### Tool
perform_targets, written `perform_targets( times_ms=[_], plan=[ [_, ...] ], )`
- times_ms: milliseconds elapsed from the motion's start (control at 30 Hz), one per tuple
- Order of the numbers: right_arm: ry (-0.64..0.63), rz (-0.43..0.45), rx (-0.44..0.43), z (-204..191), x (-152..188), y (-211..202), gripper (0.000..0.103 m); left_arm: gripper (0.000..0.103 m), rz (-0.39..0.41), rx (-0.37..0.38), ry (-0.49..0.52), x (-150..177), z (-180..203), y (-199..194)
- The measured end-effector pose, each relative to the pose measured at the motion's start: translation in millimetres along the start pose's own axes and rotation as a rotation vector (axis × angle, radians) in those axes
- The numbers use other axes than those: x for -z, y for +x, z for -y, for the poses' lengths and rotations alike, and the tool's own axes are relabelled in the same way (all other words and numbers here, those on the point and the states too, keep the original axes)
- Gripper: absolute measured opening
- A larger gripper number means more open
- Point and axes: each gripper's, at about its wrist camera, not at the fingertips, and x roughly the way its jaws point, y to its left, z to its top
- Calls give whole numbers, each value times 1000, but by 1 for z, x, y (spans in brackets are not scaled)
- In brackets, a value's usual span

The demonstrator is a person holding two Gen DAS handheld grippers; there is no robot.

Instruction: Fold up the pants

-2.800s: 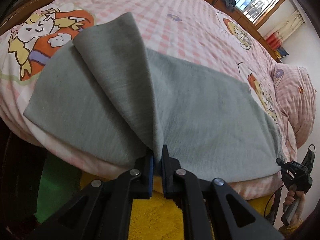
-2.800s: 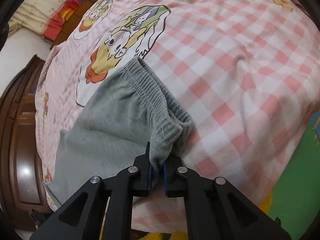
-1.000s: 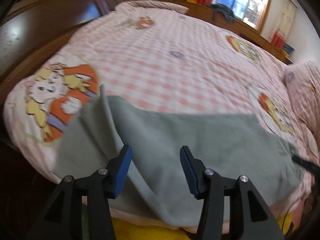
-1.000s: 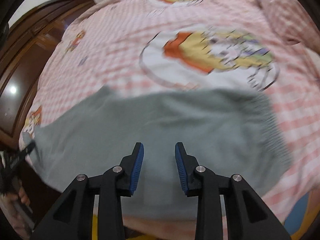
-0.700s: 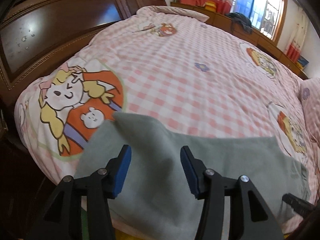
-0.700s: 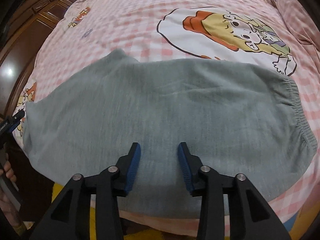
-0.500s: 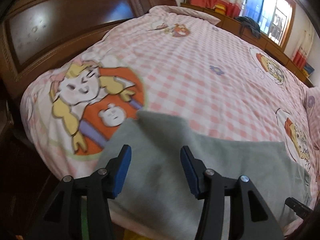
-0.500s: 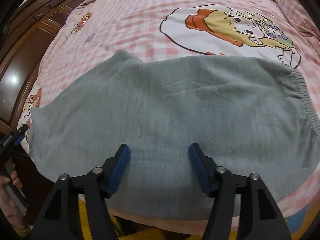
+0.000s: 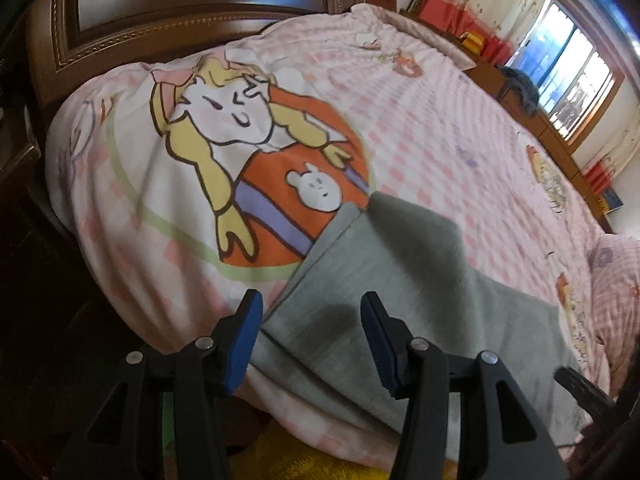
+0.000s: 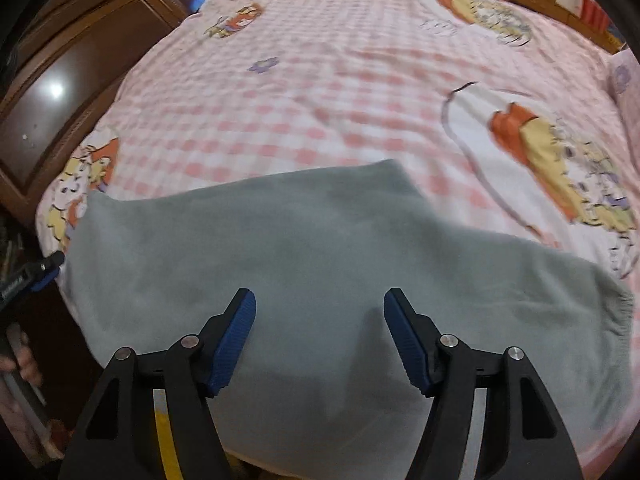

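Note:
The grey pants (image 10: 320, 264) lie flat along the near edge of the bed, folded lengthwise. The elastic waistband (image 10: 616, 312) is at the right in the right wrist view. The leg ends (image 9: 360, 248) show in the left wrist view. My left gripper (image 9: 312, 340) is open and empty, just above the leg end of the pants. My right gripper (image 10: 320, 336) is open wide and empty, above the middle of the pants. The left gripper also shows at the left edge of the right wrist view (image 10: 36, 272).
The bed has a pink checked sheet (image 10: 320, 92) with cartoon prints (image 9: 256, 148). A dark wooden headboard (image 9: 168, 12) stands behind it. A pillow (image 9: 616, 292) lies at the right. A window (image 9: 576, 68) and a low cabinet are at the far side.
Both grippers let go of the pants, which now lie flat. The left gripper has swung left toward the leg ends. The right gripper has opened wider and turned left over the middle.

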Motion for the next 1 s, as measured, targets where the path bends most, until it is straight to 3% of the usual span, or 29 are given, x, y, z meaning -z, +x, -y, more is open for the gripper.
perform_targets(
  times_ms=[67,133,200,467,767,1000],
  plan=[
    [0,-23,-12,-5,6,7,69,53,13,7,3,4,0,-9],
    [0,-40,-8,-8,11,14,69,41,6,31,-6,11,-1,-16],
    [-13,-35,6,-12,15,15,69,35,-19,69,-24,17,-1,-17],
    [-12,-33,3,-8,19,14,69,35,-138,128,-67,38,2,5],
    [-31,-22,20,-9,22,14,69,36,-130,160,-113,37,-4,13],
    [-39,-15,22,-10,24,15,69,35,-55,145,-166,23,-9,17]
  ],
)
